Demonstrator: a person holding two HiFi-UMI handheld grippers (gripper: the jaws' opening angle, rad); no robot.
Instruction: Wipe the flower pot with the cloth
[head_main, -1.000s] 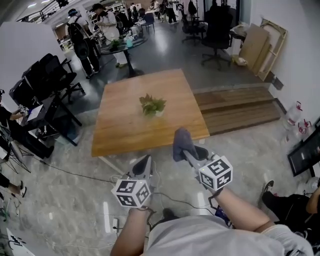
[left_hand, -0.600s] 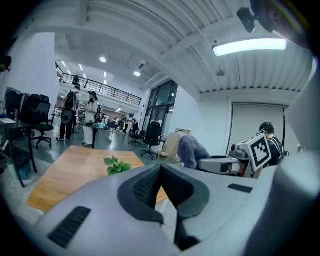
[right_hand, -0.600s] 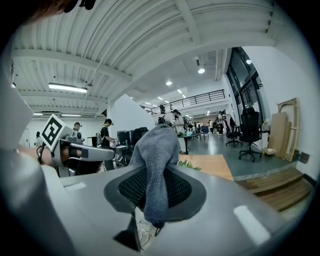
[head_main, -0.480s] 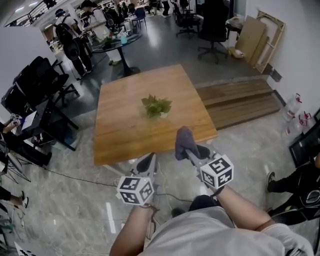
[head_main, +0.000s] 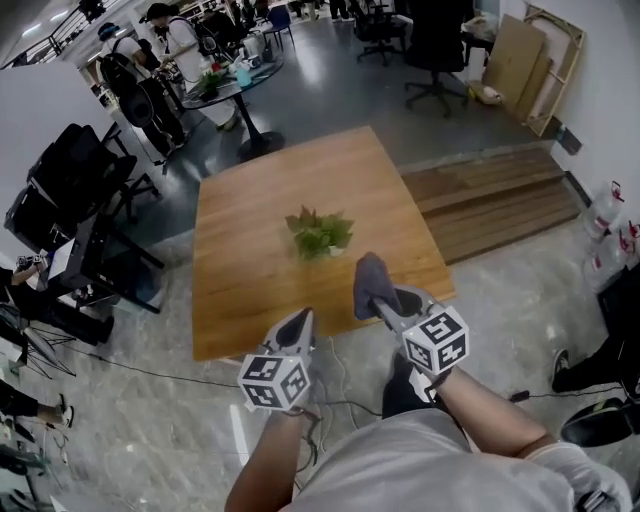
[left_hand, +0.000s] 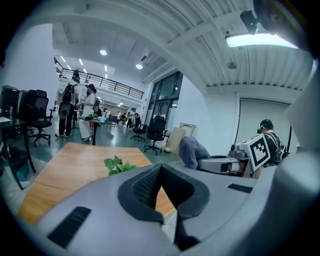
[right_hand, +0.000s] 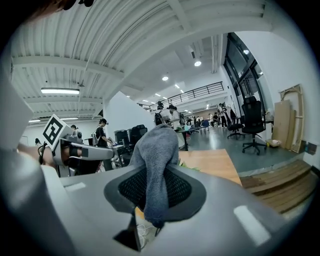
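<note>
A small green plant in a flower pot (head_main: 320, 233) stands near the middle of the wooden table (head_main: 250, 270); the leaves mostly hide the pot. In the head view my right gripper (head_main: 376, 302) is held in the air over the table's near edge, shut on a grey cloth (head_main: 370, 280) that sticks up from its jaws. My left gripper (head_main: 299, 322) hangs beside it, short of the table edge, shut with nothing in it. The left gripper view shows the plant (left_hand: 119, 165) ahead and the cloth (left_hand: 192, 151) to the right. The cloth (right_hand: 154, 155) fills the right gripper view's middle.
Black office chairs (head_main: 70, 180) stand left of the table. A low wooden platform (head_main: 500, 200) lies to its right. Several people stand round a dark round table (head_main: 225, 85) at the back. Cables (head_main: 345, 405) run over the marble floor below me.
The table and plant have come nearer and lower in the head view as I walked toward them. Both grippers keep the same pose, the cloth still held in the right one.
</note>
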